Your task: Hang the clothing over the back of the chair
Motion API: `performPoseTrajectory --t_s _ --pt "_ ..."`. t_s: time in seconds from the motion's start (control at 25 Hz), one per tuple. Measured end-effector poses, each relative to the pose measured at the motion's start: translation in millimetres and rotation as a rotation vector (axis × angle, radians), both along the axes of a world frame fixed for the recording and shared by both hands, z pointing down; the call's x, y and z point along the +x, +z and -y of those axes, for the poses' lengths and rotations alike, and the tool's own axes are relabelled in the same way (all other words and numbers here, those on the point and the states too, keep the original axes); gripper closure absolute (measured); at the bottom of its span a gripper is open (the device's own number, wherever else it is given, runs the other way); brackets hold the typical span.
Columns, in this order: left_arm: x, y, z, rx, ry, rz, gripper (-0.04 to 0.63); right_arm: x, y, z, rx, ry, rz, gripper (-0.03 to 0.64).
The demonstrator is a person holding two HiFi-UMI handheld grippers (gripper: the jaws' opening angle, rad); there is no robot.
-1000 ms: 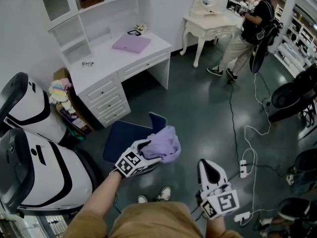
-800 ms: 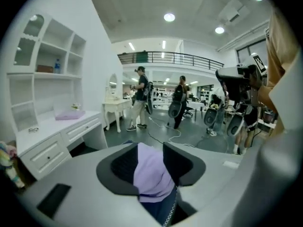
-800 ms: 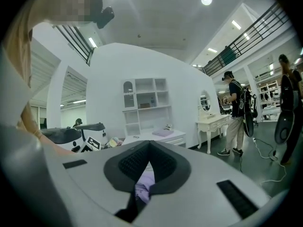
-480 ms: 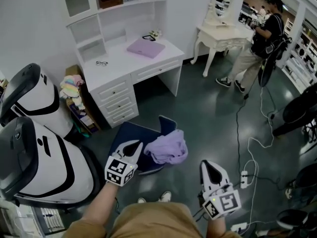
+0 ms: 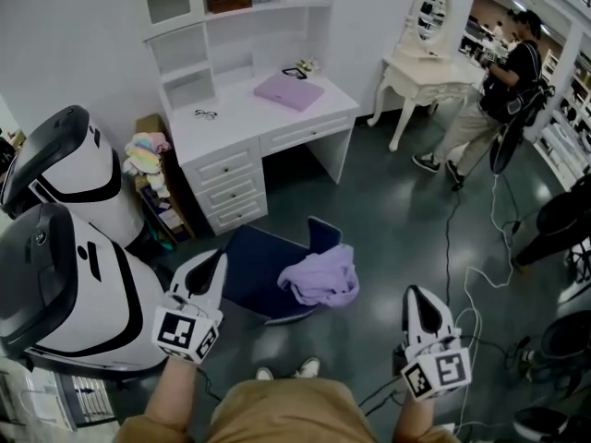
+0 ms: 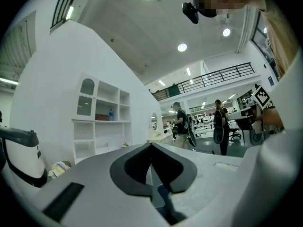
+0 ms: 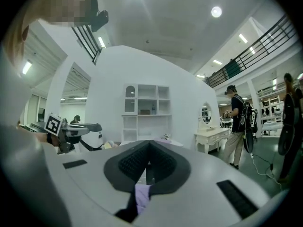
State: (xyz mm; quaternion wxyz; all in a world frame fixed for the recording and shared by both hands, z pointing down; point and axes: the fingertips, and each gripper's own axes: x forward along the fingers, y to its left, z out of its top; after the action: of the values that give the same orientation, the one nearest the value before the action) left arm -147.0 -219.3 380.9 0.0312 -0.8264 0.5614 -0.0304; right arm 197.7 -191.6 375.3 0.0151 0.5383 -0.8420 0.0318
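A lavender garment (image 5: 320, 277) lies draped over the back of the navy chair (image 5: 259, 264) in the middle of the head view. My left gripper (image 5: 216, 259) hovers to the left of the chair, apart from the cloth, shut and holding nothing. My right gripper (image 5: 413, 294) hangs to the right of the chair, also shut and holding nothing. In the left gripper view the jaws (image 6: 151, 145) meet at the tip, with a bit of the blue chair (image 6: 163, 195) showing beneath. In the right gripper view the shut jaws (image 7: 149, 142) have the lavender garment (image 7: 141, 193) below them.
A white desk (image 5: 231, 123) with shelves stands behind the chair, bearing a folded lavender cloth (image 5: 288, 90) and glasses (image 5: 205, 113). Large white-and-black machines (image 5: 65, 247) crowd the left. A vanity table (image 5: 425, 63), a person (image 5: 499, 100) and floor cables (image 5: 480, 275) are at the right.
My left gripper let go of the garment, shut, and drew back to the left of the chair. The garment stays on the chair back. My right gripper rose a little.
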Motion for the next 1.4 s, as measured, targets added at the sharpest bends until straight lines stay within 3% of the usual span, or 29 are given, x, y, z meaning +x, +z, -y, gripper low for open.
performPoseTrajectory --t_s 0.24,0.44,0.84,1.4 --pt "-51 -56 -32 0.129 -0.094 -0.034 0.591 13 -17 0 0.026 0.08 0.004 0.614" --pt "-75 -64 -56 0.168 -0.162 -0.027 0.592 12 -13 -1 0.02 0.098 -0.004 0.614" --pt "-95 -26 -73 0.092 -0.253 -0.098 0.591 -2 0 1 -0.013 0.1 0.001 0.614" --pt "-114 -28 -71 0.083 -0.267 -0.093 0.591 -73 3 25 -0.026 -0.014 -0.009 0.612"
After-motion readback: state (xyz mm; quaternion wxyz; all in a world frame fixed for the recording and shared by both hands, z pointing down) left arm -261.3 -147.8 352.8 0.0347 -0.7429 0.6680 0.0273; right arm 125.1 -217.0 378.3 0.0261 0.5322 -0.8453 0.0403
